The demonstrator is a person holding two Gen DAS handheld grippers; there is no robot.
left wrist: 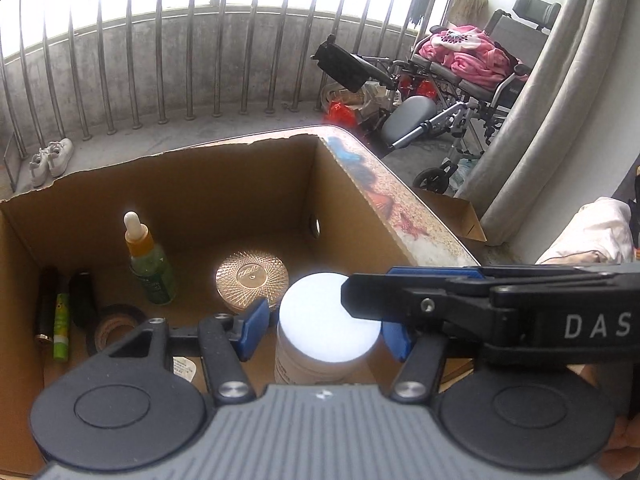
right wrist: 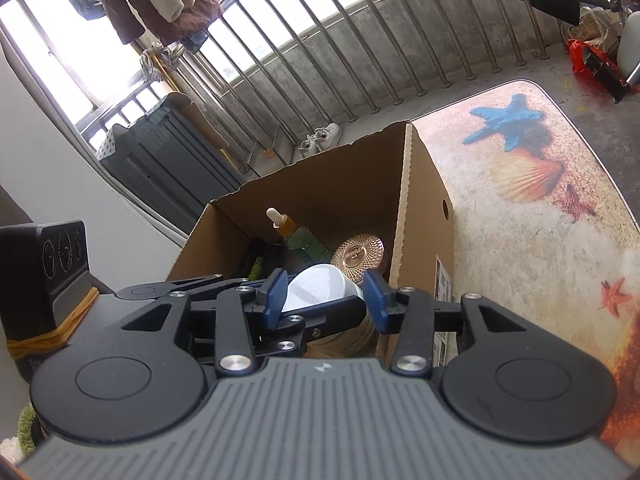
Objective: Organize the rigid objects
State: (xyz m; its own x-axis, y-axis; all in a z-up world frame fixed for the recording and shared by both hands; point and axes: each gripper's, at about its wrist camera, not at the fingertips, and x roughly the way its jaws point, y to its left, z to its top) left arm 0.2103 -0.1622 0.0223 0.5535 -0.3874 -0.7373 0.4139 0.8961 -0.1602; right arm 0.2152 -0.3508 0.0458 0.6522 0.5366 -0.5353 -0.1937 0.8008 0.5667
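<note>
A white-lidded jar (left wrist: 326, 330) stands inside the cardboard box (left wrist: 224, 184). My left gripper (left wrist: 324, 330) is open with its blue pads on either side of the jar, not pressing it. My right gripper (right wrist: 326, 300) is open above the jar (right wrist: 320, 286); in the left wrist view its black finger (left wrist: 400, 292) reaches over the lid from the right. The box (right wrist: 420, 216) also holds a dropper bottle (left wrist: 150, 260), a gold-lidded jar (left wrist: 252, 276), a tape roll (left wrist: 114, 326), a green tube (left wrist: 61, 326) and dark tubes (left wrist: 46, 304).
The box stands on a table with a beach-print cover (right wrist: 532, 208). A metal railing (left wrist: 160, 60) runs behind. A wheelchair with pink blankets (left wrist: 464, 56) stands at the right. White shoes (left wrist: 50, 158) lie on the floor. A dark device (right wrist: 44, 276) sits left of my right gripper.
</note>
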